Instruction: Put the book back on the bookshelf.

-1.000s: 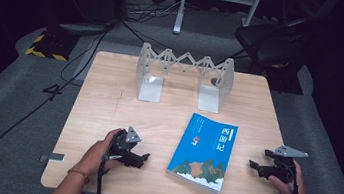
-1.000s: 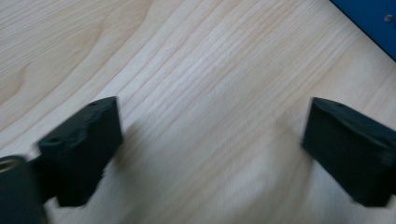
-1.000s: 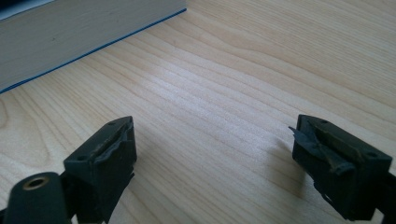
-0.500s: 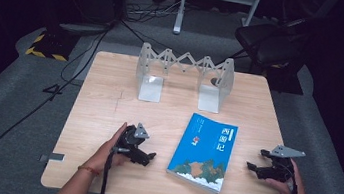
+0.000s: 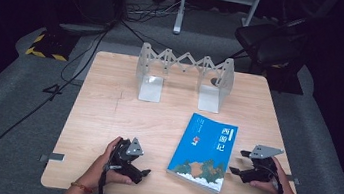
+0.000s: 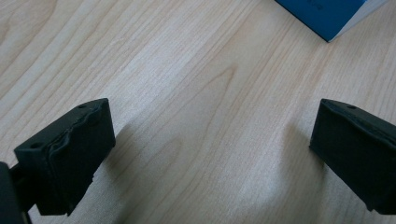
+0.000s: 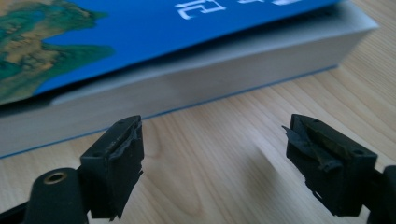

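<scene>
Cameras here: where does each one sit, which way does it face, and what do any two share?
High view: above the person's side, facing forward and down on the table; both forearms, left gripper, right gripper.
Left gripper view: on the left gripper, looking down along its open jaws at bare wood.
Right gripper view: on the right gripper, facing the page edge.
All three share the book.
</scene>
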The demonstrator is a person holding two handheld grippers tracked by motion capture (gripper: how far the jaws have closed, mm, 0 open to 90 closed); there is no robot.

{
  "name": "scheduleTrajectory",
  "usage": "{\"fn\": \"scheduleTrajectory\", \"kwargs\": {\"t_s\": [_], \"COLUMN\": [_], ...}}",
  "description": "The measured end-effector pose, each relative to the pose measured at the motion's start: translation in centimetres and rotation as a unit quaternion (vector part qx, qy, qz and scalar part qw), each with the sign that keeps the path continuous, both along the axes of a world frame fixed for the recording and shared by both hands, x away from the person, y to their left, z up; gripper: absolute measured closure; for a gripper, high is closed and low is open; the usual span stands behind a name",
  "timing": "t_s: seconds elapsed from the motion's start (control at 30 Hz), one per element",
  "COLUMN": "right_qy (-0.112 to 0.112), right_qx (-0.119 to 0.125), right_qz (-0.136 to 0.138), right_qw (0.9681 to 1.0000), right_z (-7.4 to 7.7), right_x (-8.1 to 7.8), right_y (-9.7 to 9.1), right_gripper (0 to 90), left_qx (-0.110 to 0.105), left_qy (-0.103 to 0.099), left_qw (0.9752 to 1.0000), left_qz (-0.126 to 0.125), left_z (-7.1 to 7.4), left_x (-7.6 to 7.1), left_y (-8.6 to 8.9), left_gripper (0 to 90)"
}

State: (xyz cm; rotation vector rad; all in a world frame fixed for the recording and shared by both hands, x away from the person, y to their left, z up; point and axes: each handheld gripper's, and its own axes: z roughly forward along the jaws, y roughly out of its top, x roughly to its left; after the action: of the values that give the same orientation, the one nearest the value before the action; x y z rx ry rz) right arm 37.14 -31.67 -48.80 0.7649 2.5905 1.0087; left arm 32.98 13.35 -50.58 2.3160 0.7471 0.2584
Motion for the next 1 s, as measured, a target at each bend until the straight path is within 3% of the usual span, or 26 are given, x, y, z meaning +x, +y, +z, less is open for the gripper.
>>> {"fn": "scheduleTrajectory", "kwargs": {"t_s": [0.23, 0.6, 1.0], "right_qy": [0.004, 0.002, -0.007], "right_qx": [-0.02, -0.006, 0.02], "right_qz": [0.018, 0.019, 0.022], "right_qw": [0.9996, 0.9998, 0.9995], "right_z": [-0.3, -0.1, 1.6], "right_x": [0.0, 0.0, 0.2], "right_y": [1.3, 1.1, 1.2], "right_gripper": [21.4, 19.9, 19.8], "left_qx": [0.001, 0.0, 0.0], "left_qy": [0.001, -0.001, -0.002], "left_qw": [1.0, 0.9998, 0.9998], "left_qz": [-0.007, -0.017, -0.017], "left_z": [0.0, 0.0, 0.0], "left_x": [0.3, 0.5, 0.5], "left_y": [-0.9, -1.0, -1.0], "left_gripper": [0.4, 0.5, 0.7]}}
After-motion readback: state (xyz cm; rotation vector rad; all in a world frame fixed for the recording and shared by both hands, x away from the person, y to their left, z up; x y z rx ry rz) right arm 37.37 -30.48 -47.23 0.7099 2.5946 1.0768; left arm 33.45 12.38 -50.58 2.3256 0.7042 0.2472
